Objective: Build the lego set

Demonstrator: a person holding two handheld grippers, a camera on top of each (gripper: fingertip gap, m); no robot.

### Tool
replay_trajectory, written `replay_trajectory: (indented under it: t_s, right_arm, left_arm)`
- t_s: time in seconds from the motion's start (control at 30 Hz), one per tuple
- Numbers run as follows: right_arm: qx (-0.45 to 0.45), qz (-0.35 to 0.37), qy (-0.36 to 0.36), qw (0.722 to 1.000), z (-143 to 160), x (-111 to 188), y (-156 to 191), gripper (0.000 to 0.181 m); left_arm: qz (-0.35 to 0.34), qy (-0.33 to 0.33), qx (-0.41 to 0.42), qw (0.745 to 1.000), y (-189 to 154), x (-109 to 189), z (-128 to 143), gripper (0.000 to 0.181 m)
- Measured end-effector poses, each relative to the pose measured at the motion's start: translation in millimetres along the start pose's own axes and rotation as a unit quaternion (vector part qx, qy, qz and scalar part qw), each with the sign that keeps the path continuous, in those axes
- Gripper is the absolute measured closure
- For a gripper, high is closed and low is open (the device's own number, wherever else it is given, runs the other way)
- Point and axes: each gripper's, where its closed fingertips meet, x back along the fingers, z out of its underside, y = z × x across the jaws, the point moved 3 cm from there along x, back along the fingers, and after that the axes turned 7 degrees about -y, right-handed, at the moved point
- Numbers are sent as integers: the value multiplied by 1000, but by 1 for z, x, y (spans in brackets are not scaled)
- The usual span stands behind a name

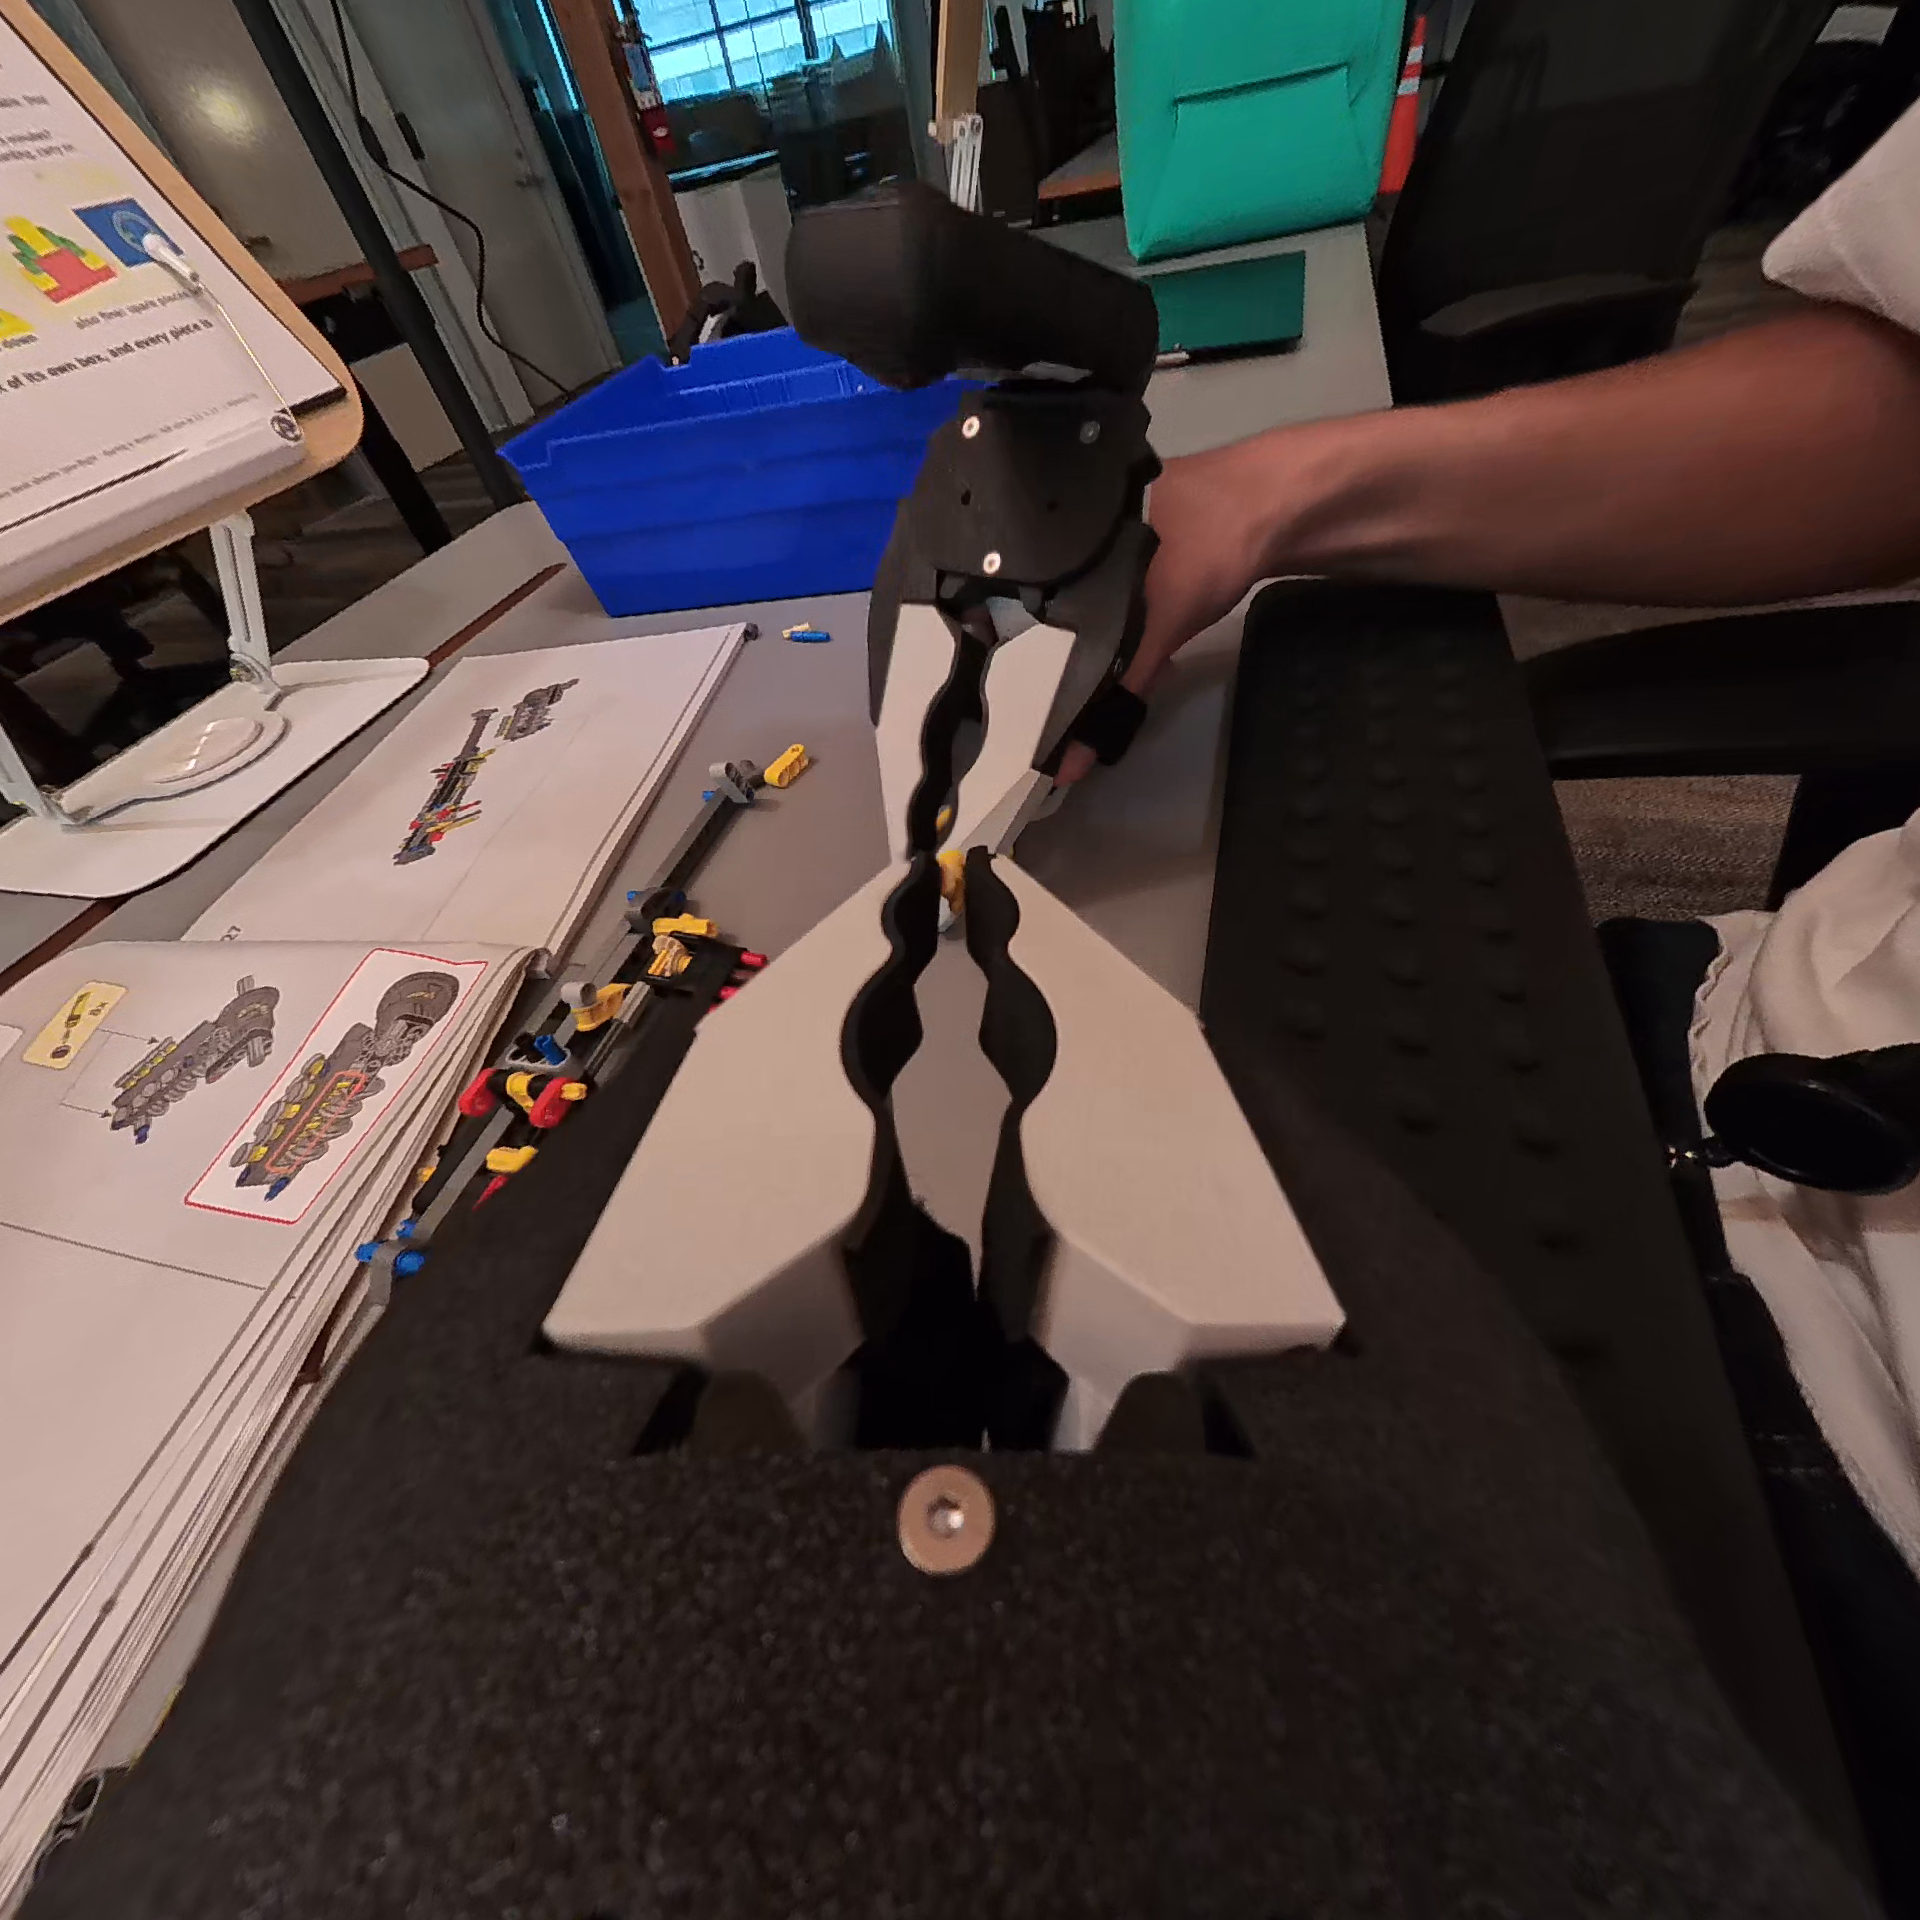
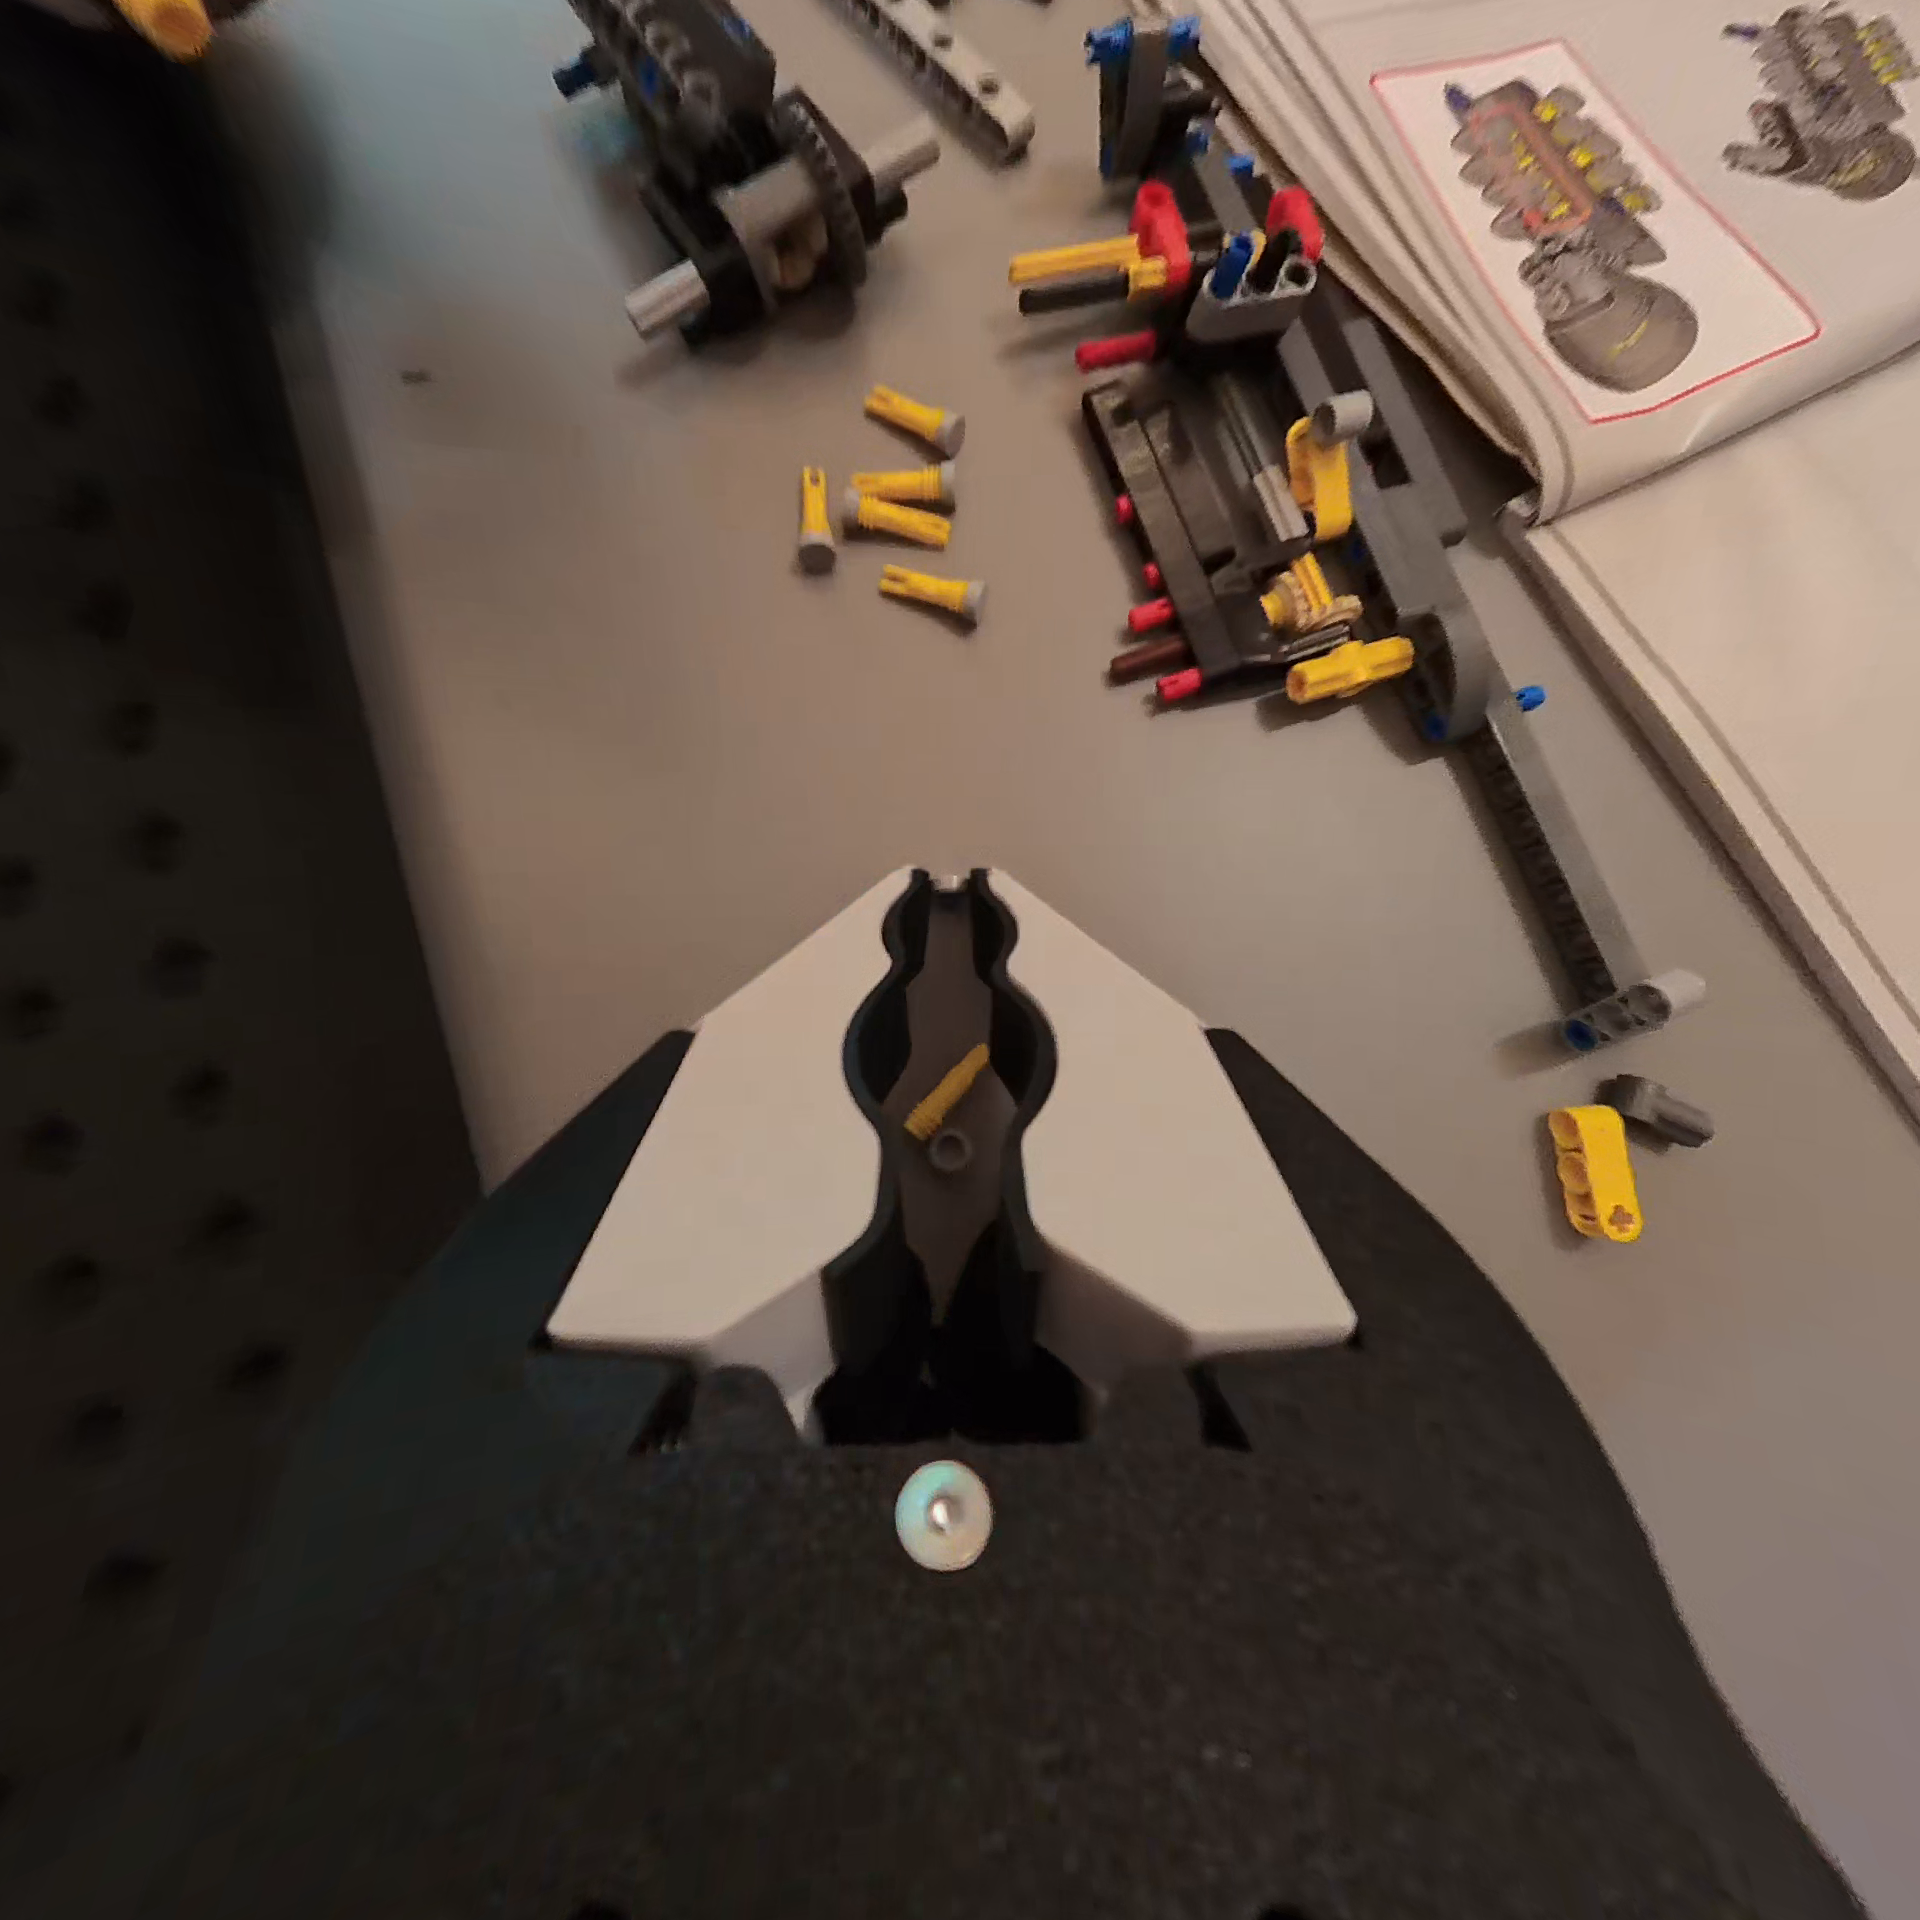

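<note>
At nine o'clock in the left wrist view, the open instruction book (image 1: 260,1091) lies flat beside the work, so that its pictures can be read while building. A second booklet is propped on a stand (image 1: 156,312) at ten o'clock.

Along the book's edge lies the long grey-and-black build (image 1: 623,997), studded with red, yellow and blue bits and close enough for parts to be added. A blue bin (image 1: 717,488) waits at twelve o'clock, probably for spare parts.

At the centre, the left gripper (image 1: 948,883) is pinched tight on a small yellow piece (image 1: 951,868). It is held just above the table (image 1: 810,727), probably so the other tool can work on it. The right gripper (image 1: 961,836) comes down from one o'clock, held by a person's hand (image 1: 1195,561), and its tips nearly meet the left one's.

In the right wrist view, the right gripper (image 2: 948,881) is almost closed, with a small pale speck (image 2: 948,883) nipped at the very tips. What that speck is cannot be told. Through the gap between its fingers a yellow pin (image 2: 945,1103) shows, but whether it is gripped or lying on the table cannot be told either.

More loose pins (image 2: 904,499) lie at twelve o'clock, and a geared block (image 2: 748,208) at eleven. The job looks to be in the middle of building.
</note>
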Motion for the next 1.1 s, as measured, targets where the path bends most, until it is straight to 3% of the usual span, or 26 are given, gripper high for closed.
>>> replay_trajectory:
  t_s: [0.53,0.87,1.1]
  right_arm:
    - [-15,5,7,1000,11,11,-1,169]
    - [72,-23,136,988,9,18,-10,170]
    - [91,-83,176,977,3,9,-9,164]
  left_arm:
    - [6,22,-15,1000,-3,-3,7,177]
    - [9,37,-23,999,-5,-4,12,177]
    - [10,39,-24,999,-5,-3,13,177]
